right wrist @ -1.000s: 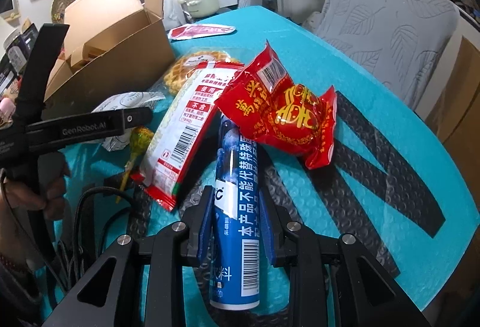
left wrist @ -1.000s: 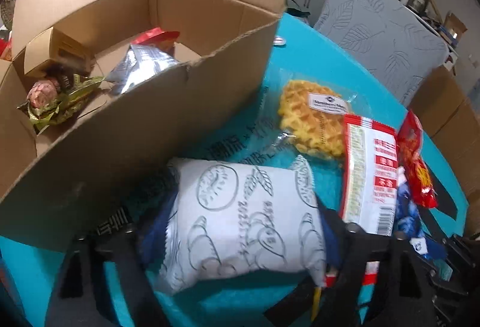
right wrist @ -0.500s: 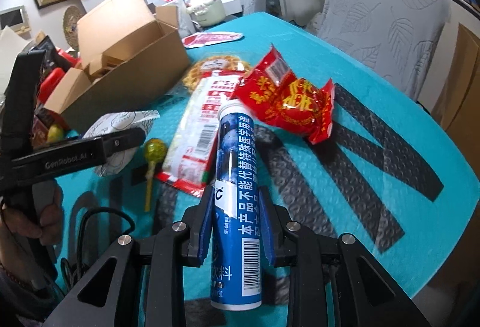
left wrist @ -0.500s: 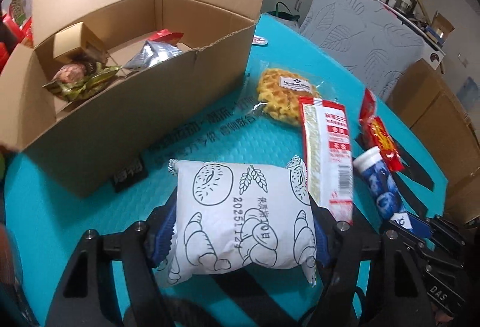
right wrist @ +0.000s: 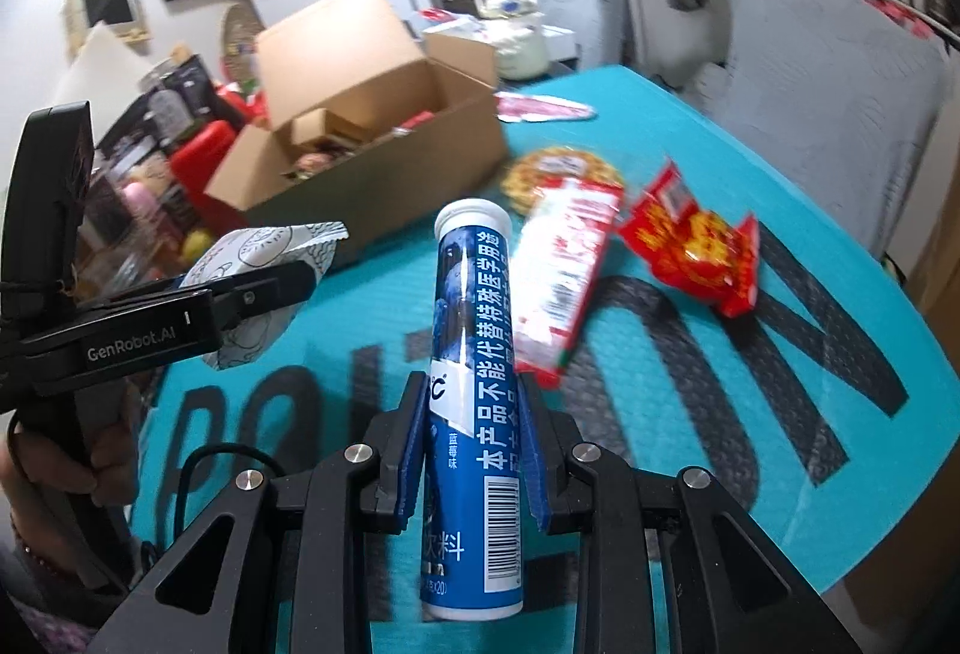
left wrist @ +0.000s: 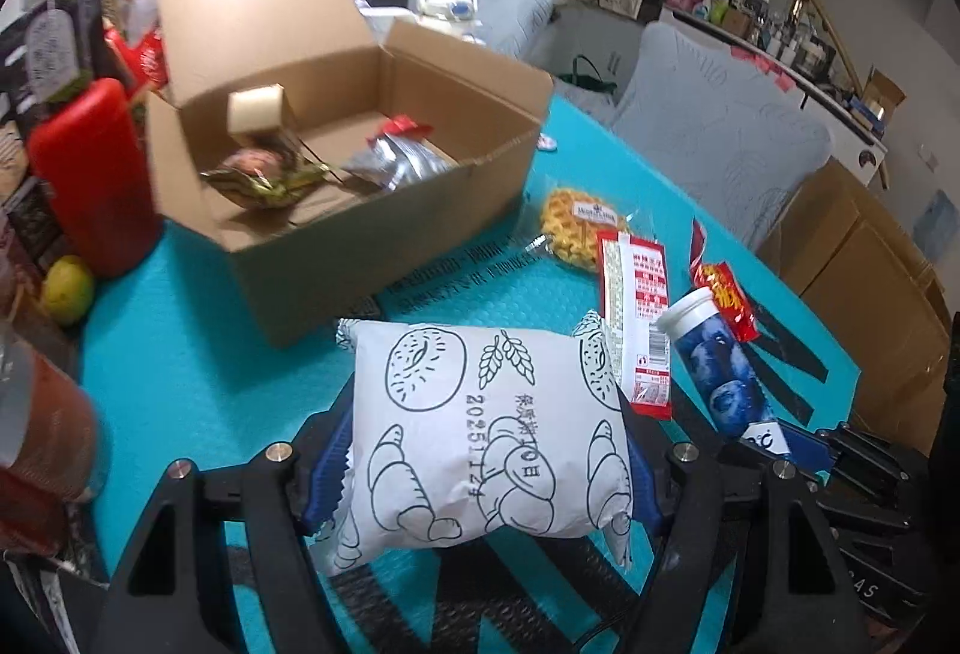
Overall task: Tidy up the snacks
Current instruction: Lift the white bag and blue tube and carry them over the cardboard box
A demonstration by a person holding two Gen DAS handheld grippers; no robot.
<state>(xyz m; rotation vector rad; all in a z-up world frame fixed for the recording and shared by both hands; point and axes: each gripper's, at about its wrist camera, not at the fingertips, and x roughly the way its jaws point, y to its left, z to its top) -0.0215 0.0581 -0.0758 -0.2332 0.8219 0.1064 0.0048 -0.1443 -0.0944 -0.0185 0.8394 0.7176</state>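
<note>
My left claw (left wrist: 486, 465) squeezes a white bread bag (left wrist: 480, 432) stamped "20251124"; my right claw (right wrist: 474, 444) clamps a blue tube (right wrist: 474, 396), and "GenRobot.AI" marks the left claw.

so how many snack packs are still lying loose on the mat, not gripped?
3: the waffle pack beside the cardboard box, the long red-and-white pack overlapping it, and the red pouch further right. Others may be hidden.
</note>
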